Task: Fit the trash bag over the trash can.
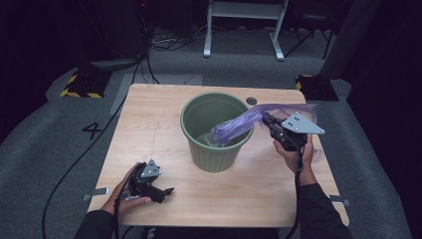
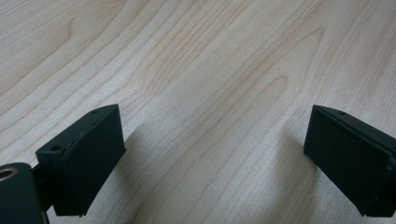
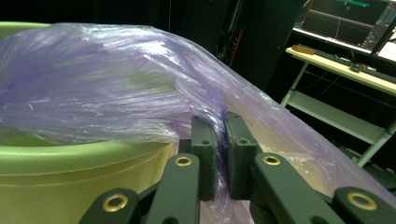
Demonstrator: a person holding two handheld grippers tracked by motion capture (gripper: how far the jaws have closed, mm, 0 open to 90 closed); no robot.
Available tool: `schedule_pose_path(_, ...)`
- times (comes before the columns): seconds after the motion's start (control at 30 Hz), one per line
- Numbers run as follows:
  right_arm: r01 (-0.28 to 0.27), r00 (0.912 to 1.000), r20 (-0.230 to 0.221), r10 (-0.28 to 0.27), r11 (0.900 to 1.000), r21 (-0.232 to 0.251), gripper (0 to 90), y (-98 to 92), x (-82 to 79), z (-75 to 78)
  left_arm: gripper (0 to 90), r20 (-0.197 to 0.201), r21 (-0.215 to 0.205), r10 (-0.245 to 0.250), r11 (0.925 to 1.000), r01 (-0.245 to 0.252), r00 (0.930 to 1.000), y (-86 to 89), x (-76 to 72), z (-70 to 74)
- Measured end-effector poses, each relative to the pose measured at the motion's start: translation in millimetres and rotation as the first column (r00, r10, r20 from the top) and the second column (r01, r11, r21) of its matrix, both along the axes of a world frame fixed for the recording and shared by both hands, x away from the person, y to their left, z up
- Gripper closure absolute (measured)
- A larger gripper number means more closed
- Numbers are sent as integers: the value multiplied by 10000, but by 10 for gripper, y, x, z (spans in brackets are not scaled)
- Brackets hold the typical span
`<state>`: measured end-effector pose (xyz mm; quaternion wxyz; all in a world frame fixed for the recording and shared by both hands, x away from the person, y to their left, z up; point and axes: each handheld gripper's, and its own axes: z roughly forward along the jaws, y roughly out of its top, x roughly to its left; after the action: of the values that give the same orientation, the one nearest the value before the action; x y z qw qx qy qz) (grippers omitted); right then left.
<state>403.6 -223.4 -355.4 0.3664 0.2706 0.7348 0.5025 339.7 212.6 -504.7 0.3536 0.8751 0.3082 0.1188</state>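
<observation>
A green bin (image 1: 215, 132) stands upright in the middle of the wooden table (image 1: 149, 119). A thin purple plastic bag (image 1: 239, 124) trails from inside the bin over its right rim. My right gripper (image 1: 269, 123) is shut on the bag just right of the rim; in the right gripper view the film (image 3: 116, 98) is pinched between the two jaws (image 3: 220, 154), with the bin's rim (image 3: 70, 156) at the left. My left gripper (image 1: 166, 191) rests near the table's front left, held by a hand, open with only bare wood (image 2: 210, 116) between its jaws.
A round cable hole (image 1: 251, 101) sits in the table behind the bin. Grey carpet, cables and yellow-black weights (image 1: 82, 84) surround the table. A white frame (image 1: 244, 25) stands farther back. A desk with a monitor (image 3: 345, 23) shows in the right gripper view.
</observation>
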Motion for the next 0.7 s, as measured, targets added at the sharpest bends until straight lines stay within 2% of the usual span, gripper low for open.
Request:
schedule_pose_path(0.1, -4, 10000, 79, 6, 9998, -222, 845, 32, -11, 16, 96, 37, -2, -20, 10000, 20, 10000, 4, 32, 28)
schedule_pose_path(0.13, -9, 9999, 128, 13, 9995, -317, 845, 43, -15, 23, 166, 66, -1, 60, 10000, -60, 10000, 8, 43, 37)
schedule_pose_path(0.17, -1, 9999, 135, 6, 9993, -370, 845, 53, -20, 28, 186, 71, 28, 78, 10000, -78, 9999, 8, 54, 41)
schedule_pose_path(0.23, -30, 9999, 158, 38, 9989, -472, 843, 71, -24, 33, 152, 89, 108, 79, 9999, -80, 9999, 7, 63, 57)
schedule_pose_path(0.27, -23, 9998, 174, 33, 9985, -551, 841, 85, -30, 36, 171, 170, 36, 35, 10000, -35, 9998, 13, 61, 78)
schedule_pose_path(0.4, 72, 9995, 323, -42, 9955, -948, 829, 134, -60, 41, 158, 455, -289, 143, 9995, -130, 9989, 27, 50, 164)
schedule_pose_path(0.53, 208, 9991, 393, -156, 9906, -1355, 812, 165, -64, 43, 161, 558, -442, 187, 9989, -162, 9983, 32, 55, 216)
schedule_pose_path(0.7, 206, 9992, 373, -153, 9891, -1459, 809, 174, -68, 46, 163, 491, -208, 158, 9997, -148, 9987, 18, 71, 193)
